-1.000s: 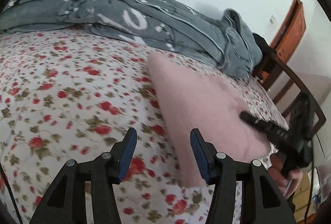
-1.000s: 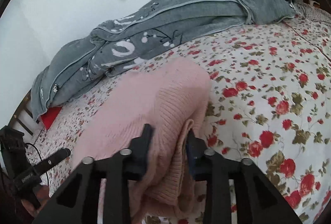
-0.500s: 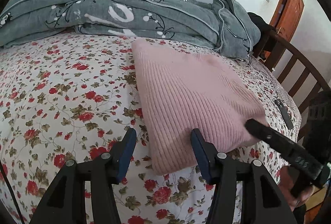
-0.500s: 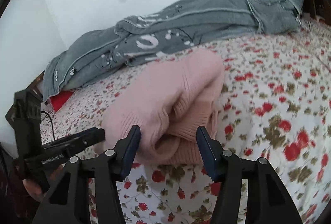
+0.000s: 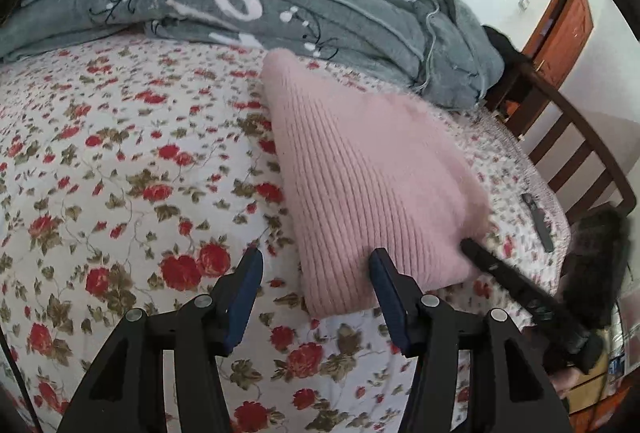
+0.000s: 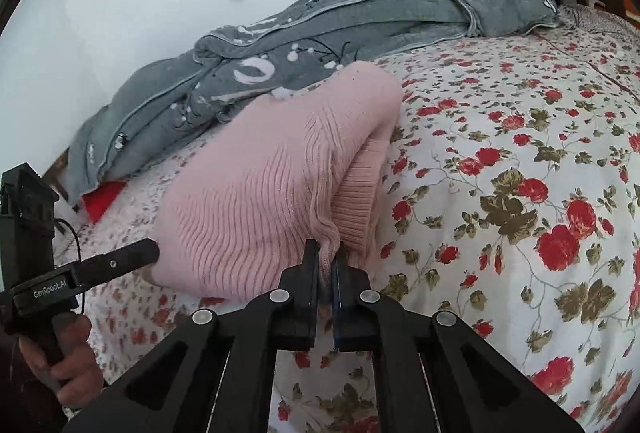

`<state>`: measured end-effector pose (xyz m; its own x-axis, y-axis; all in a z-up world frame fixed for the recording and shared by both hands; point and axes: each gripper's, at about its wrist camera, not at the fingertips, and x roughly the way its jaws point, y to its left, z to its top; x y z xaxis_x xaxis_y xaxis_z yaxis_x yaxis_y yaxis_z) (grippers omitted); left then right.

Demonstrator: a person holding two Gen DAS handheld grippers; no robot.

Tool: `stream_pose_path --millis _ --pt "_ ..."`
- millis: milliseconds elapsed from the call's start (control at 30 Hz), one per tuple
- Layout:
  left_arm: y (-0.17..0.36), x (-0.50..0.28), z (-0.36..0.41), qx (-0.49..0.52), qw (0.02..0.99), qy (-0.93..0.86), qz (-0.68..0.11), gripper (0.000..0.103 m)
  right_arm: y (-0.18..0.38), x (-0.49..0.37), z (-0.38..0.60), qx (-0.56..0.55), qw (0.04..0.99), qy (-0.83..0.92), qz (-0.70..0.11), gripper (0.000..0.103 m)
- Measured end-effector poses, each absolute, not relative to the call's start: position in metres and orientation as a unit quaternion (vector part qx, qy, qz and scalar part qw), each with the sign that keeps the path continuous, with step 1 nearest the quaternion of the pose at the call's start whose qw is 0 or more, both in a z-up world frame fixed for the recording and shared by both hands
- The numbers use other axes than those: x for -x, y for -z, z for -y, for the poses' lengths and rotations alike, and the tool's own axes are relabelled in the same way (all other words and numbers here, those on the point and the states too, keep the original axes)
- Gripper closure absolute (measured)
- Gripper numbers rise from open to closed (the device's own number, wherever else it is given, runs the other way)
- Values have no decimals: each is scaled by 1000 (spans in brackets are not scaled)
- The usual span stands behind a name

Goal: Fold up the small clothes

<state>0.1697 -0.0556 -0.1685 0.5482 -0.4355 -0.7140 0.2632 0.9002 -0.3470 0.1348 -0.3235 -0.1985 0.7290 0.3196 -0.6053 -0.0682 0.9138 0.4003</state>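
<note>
Pinching a fold of the pink sweater (image 6: pixel 272 201) near its ribbed hem, your right tongs (image 6: pixel 328 265) are clamped almost fully together on the knit at the garment's near edge. In the left wrist view the same right tongs (image 5: pixel 472 249) reach in from 4 o'clock, their tip against the sweater's near right corner, though motion blur hides the exact contact. Your left tongs (image 5: pixel 316 269) are spread wide and grip nothing; their right finger sits just in front of the pink sweater (image 5: pixel 368 185), and the left finger is over bare floral bedsheet (image 5: pixel 120 173). In the right wrist view the left tongs (image 6: pixel 132 257) point in from 9 o'clock, their tip just beside the sweater's left edge, and your hand (image 6: pixel 68 357) wraps the handle below.

The sweater lies folded into a thick bundle on the bedsheet (image 6: pixel 520 153), its ribbed cuff tucked under the top layer on the right. A rumpled grey blanket (image 5: pixel 248 5) is heaped along the far side of the bed at 12 o'clock, just behind the sweater. A wooden bed frame (image 5: pixel 580 145) rises at 3 o'clock, with a brown door (image 5: pixel 560 25) beyond it.
</note>
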Motion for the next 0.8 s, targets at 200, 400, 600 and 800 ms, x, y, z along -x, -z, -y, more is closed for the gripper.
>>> stream_pose_path --millis 200,400,600,800 --pt "151 -182 40 117 876 207 -419 50 165 -132 326 -147 924 -106 -338 69" --pt "149 -233 36 148 863 218 -430 50 154 -187 343 -219 903 -109 -354 45" --pt "169 -271 37 179 841 246 -448 41 197 -227 344 -239 880 -94 -399 43" --pt "182 -273 44 187 836 273 -438 39 202 -222 352 -229 887 -93 -390 44"
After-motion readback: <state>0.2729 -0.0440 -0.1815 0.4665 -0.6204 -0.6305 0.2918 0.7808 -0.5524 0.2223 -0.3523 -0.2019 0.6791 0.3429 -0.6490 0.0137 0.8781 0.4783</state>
